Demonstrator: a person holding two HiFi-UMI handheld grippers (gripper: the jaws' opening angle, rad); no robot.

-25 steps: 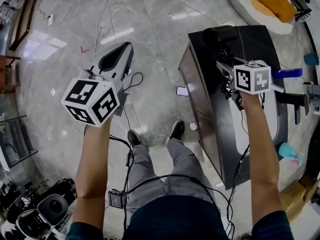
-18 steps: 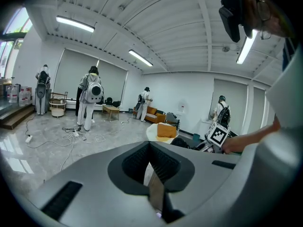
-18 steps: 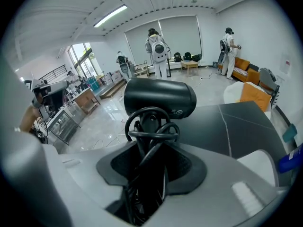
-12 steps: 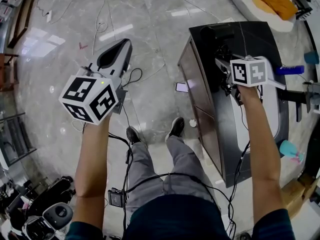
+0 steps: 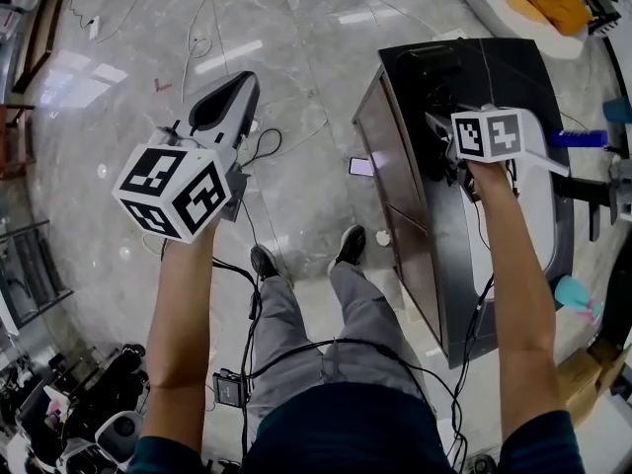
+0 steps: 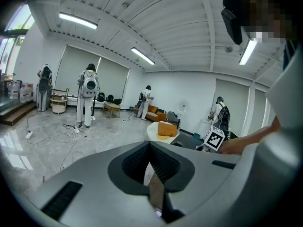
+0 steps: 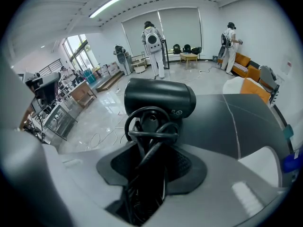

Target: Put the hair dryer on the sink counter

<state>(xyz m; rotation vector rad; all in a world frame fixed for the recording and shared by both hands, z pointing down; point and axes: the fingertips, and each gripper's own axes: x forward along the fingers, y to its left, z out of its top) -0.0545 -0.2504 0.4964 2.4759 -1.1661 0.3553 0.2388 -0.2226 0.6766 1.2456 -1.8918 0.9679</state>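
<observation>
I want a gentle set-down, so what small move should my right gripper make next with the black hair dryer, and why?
Probably lower the right gripper slightly until the black hair dryer rests on the dark counter top, then release. Its jaws clamp the handle and wrapped cord, the dryer's body is over the counter's corner, and contact can't be confirmed.

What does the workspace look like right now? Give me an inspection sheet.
Surface: black sink counter with white basin.
Job's things: hair dryer held over the counter's far end; contact cannot be told.
Clutter: blue brush-like item near the basin.
Grippers: right tongs shut on the hair dryer's handle and wound cord; left tongs shut, empty, over the floor.
Cables: loose cables on the floor.
Surroundings: grey marble floor; phone lying on it; people in the background.
</observation>
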